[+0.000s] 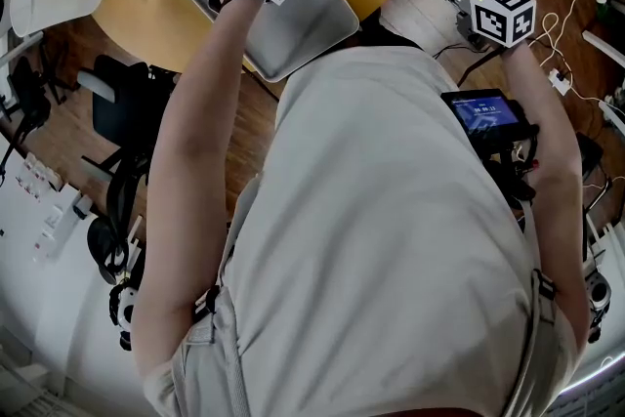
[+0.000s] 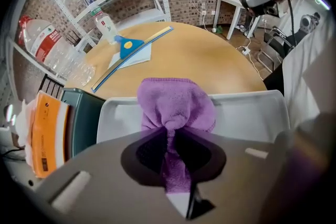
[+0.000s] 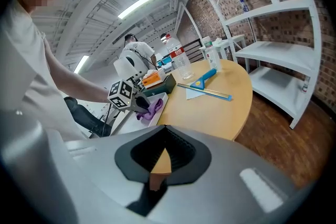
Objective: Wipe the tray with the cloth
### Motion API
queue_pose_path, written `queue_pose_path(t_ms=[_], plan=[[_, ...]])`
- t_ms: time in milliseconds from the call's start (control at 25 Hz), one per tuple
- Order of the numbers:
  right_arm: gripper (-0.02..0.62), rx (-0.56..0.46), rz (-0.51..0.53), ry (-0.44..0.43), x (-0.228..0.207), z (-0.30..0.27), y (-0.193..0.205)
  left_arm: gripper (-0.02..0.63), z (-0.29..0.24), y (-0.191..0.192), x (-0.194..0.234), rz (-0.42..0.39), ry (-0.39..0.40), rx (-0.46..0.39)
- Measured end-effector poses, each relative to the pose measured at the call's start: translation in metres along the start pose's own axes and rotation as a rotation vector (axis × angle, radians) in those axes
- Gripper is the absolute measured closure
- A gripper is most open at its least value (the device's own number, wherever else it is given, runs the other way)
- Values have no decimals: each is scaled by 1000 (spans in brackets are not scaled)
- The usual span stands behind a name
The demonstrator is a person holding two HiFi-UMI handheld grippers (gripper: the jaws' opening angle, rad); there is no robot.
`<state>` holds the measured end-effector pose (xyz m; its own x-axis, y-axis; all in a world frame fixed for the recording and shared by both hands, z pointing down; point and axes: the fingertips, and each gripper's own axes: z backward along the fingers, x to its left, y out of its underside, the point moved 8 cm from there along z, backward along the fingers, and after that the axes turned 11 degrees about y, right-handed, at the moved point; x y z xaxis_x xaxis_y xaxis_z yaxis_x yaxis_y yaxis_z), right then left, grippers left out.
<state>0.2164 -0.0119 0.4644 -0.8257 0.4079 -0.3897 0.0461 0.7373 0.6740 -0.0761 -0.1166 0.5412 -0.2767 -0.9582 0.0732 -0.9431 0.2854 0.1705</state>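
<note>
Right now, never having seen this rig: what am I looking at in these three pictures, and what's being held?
There is no robot here: a person holds a two-jaw gripper in each hand. The head view looks down from a camera on the person's head. The other two views come from cameras riding on each gripper, looking along its jaws. The left gripper is clamped on a purple cloth over the grey tray, which lies on a round wooden table. Beside the tray stands a dark green box, and farther off lies a blue tool. The right gripper is away from the tray, jaws together, holding nothing.
</note>
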Motion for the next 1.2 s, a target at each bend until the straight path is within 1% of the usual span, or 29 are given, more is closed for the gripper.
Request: queue_pose_path(t_ms=[200,360,480,560,680,840,1000,1200], plan=[[592,2,-8,5,3,-1,1,551,1,0,18,10,-9,-7],[592,-1,-13,10,2,1,0,551,2,0,21,29,-8,-21],[592,-4,-2,-3,6,-1,-1,552,4,4,20,38,-5,-29],[592,-3,11,-16,11,-3,-2,552,6,16,18,38,0,-27],[592,0,31,-34,17,-8,-7,552,11,43,14,46,-2,-22],[592,7,64,-60,26,-15,-14,552,17,78,6,76,-10,-9],[592,11,92,-83,36,-19,-22,552,22,103,3,101,-6,12],[592,3,64,-113,44,-22,-31,552,28,120,-3,116,12,16]])
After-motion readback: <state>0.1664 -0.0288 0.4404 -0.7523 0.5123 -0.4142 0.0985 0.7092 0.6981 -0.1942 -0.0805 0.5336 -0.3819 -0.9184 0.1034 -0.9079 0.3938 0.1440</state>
